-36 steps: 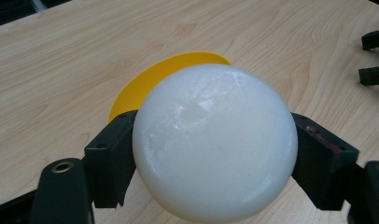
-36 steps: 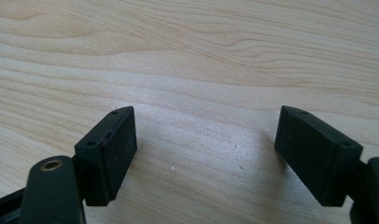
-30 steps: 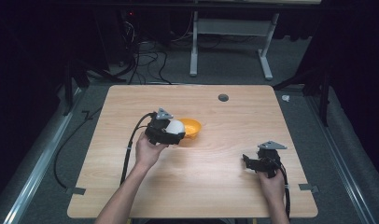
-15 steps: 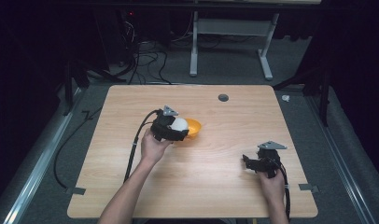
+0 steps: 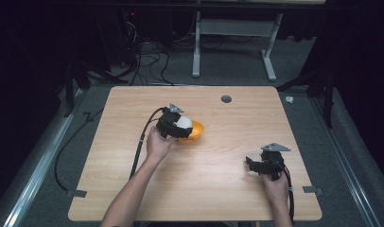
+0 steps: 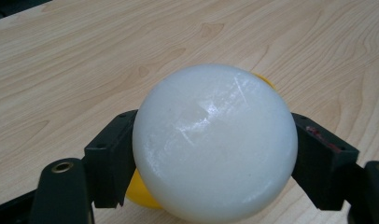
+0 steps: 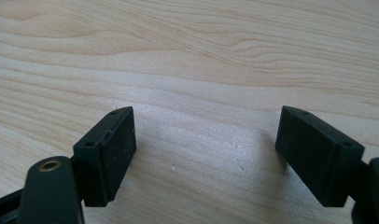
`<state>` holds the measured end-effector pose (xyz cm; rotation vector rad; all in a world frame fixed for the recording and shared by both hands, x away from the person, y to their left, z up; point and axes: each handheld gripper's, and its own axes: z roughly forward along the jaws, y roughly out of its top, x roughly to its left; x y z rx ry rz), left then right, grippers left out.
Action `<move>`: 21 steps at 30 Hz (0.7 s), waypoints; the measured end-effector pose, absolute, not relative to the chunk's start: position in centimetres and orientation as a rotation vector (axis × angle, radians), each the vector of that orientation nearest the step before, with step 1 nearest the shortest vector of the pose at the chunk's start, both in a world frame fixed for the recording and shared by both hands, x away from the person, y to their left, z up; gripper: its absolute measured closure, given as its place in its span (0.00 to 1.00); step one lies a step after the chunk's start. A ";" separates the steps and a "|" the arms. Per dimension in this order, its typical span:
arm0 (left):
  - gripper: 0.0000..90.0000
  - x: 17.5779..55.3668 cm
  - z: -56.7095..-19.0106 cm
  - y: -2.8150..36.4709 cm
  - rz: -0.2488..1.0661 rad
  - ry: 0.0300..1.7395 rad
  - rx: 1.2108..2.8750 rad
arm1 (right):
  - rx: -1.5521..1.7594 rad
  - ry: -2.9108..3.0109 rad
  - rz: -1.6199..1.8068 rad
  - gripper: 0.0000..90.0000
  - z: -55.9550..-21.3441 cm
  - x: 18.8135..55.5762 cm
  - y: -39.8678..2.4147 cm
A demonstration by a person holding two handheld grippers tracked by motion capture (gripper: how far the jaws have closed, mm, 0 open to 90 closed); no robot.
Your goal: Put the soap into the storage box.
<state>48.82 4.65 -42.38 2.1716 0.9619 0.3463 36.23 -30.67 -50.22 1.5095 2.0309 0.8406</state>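
Note:
A white ball (image 6: 214, 142) is clamped between the two black jaws of my left gripper (image 5: 181, 126), which is shut on it. The ball (image 5: 183, 121) hangs just above an orange bowl (image 5: 196, 130) near the middle of the wooden table (image 5: 228, 189). A yellow-orange edge of that bowl (image 6: 137, 192) peeks out under the ball in the left gripper view. My right gripper (image 5: 254, 164) rests low over the table at the front right. Its jaws stand wide apart over bare wood, and its midpoint (image 7: 204, 156) holds nothing.
A small dark round hole (image 5: 226, 99) sits near the table's far edge. Cables trail from both grippers toward the front edge. A white table frame (image 5: 232, 42) and loose cables lie on the floor beyond. Grey tape tabs (image 5: 76, 193) mark the front corners.
My left gripper has carried the white ball a little to the right, over the orange bowl. The right gripper has stayed in place.

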 end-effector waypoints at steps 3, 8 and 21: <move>0.27 49.1 -42.5 4.3 0.356 0.960 2.177 | 1.509 2.031 0.841 0.23 -50.2 36.2 -30.7; 0.27 49.7 -42.9 3.9 0.364 0.972 2.188 | 1.513 2.030 0.843 0.24 -50.2 36.2 -30.7; 0.27 50.3 -44.4 3.3 0.372 0.999 2.229 | 1.513 2.031 0.843 0.24 -50.2 36.2 -30.7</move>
